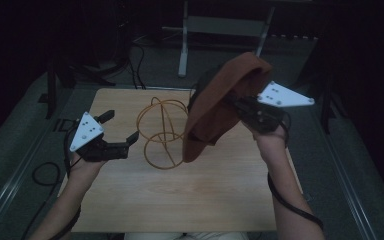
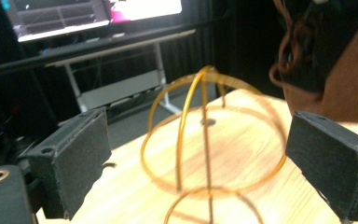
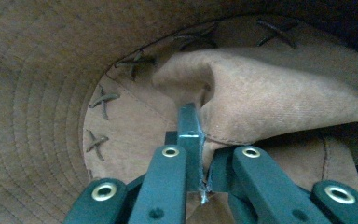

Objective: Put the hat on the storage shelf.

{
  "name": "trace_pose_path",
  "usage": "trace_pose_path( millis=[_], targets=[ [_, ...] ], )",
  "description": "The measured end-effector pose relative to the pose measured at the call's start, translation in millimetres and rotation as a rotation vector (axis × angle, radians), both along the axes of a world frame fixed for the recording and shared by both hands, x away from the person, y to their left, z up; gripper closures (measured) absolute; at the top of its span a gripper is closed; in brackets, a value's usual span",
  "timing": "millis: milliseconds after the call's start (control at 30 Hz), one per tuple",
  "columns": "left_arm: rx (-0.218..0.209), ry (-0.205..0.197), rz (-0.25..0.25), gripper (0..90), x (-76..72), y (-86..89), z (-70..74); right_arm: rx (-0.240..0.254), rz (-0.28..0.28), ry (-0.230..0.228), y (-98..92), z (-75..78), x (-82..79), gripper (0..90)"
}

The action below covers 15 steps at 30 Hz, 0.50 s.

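Forearms come in nearest the high camera, one on each side of the wire hat stand [image 1: 162,132], which I take as my landmark on the wooden table [image 1: 180,200].

Left of the stand, my left gripper [image 1: 121,131] hovers low over the tabletop with its jaws spread wide and nothing between them. In the left gripper view the two black pads [image 2: 74,158] frame the stand's orange hoops [image 2: 205,140], so the stand lies straight ahead of that gripper, near it but not touched.

At the middle, the stand sits upright on the table, its long axis vertical: a ring at the base, a rounded cage of hoops on top. The cage is bare.

Right of the stand, and above it, my right gripper [image 1: 232,104] holds the brown suede hat [image 1: 220,105] in the air. Its jaws are pinched fully shut on a fold of the hat [image 3: 270,102], with the cross-stitched inside of the crown around them in the right gripper view. The hat hangs tilted, its lower edge drooping just beside the stand's right flank; whether it brushes the wire I cannot tell.

I judge that the coming move turns on this offset: the hat's opening has to travel left from where it hangs until it sits over the top of the cage, then come down along the stand's upright axis. The right hand carries it; the left is the nearer one to steady the stand.
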<state>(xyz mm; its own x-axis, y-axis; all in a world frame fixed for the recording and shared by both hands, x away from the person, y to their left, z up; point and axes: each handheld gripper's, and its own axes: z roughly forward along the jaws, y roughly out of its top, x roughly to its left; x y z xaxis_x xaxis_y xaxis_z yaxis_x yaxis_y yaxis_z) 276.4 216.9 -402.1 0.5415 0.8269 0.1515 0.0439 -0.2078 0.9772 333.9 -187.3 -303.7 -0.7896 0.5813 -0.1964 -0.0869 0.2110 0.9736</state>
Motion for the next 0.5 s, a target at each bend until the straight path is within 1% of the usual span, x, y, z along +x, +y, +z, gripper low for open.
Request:
trace_pose_path(
  millis=[67, 100, 167, 200, 233, 267, 333, 367, 400, 433, 467, 500],
  targets=[
    [0.018, 0.005, 0.029, 7.1, -2.4, 5.4, -12.9, -0.023, 0.016, 0.004, 15.1, 1.3, 5.8, 86.9],
    [0.017, 0.006, 0.039, 7.1, -3.3, 7.9, -20.7, -0.034, 0.025, 0.012, 23.0, 1.8, 8.5, 86.8],
    [0.034, 0.03, 0.056, 7.1, -4.2, 14.3, -36.5, -0.055, 0.037, 0.012, 37.9, 2.2, 14.2, 86.8],
    [0.028, 0.039, 0.063, 7.1, -5.0, 17.6, -45.1, -0.065, 0.045, 0.017, 45.1, 2.8, 17.0, 86.8],
    [0.028, 0.039, 0.063, 7.1, -5.0, 17.6, -45.1, -0.065, 0.045, 0.017, 45.1, 2.8, 17.0, 86.8],
    [0.019, 0.055, 0.07, 7.1, -7.3, 24.7, -61.5, -0.08, 0.059, 0.025, 60.3, 4.2, 22.6, 86.8],
    [0.011, 0.066, 0.09, 7.1, -10.6, 31.3, -76.1, -0.091, 0.076, 0.035, 71.9, 5.5, 27.4, 86.8],
    [0.005, 0.069, 0.097, 7.1, -12.2, 34.0, -82.8, -0.099, 0.083, 0.035, 78.6, 6.0, 30.2, 86.8],
    [0.008, 0.079, 0.106, 7.1, -13.6, 36.2, -88.8, -0.107, 0.097, 0.045, 85.7, 6.6, 32.9, 86.8],
    [0.008, 0.079, 0.106, 7.1, -13.6, 36.2, -88.8, -0.118, 0.114, 0.056, 92.9, 6.9, 35.9, 86.7],
    [0.005, 0.09, 0.117, 7.1, -16.1, 40.0, -100.0, -0.131, 0.125, 0.063, 100.5, 6.7, 38.5, 86.7],
    [0.005, 0.099, 0.123, 7.1, -17.3, 41.3, -104.7, -0.148, 0.131, 0.069, 108.4, 6.0, 40.6, 86.7]
  ],
)
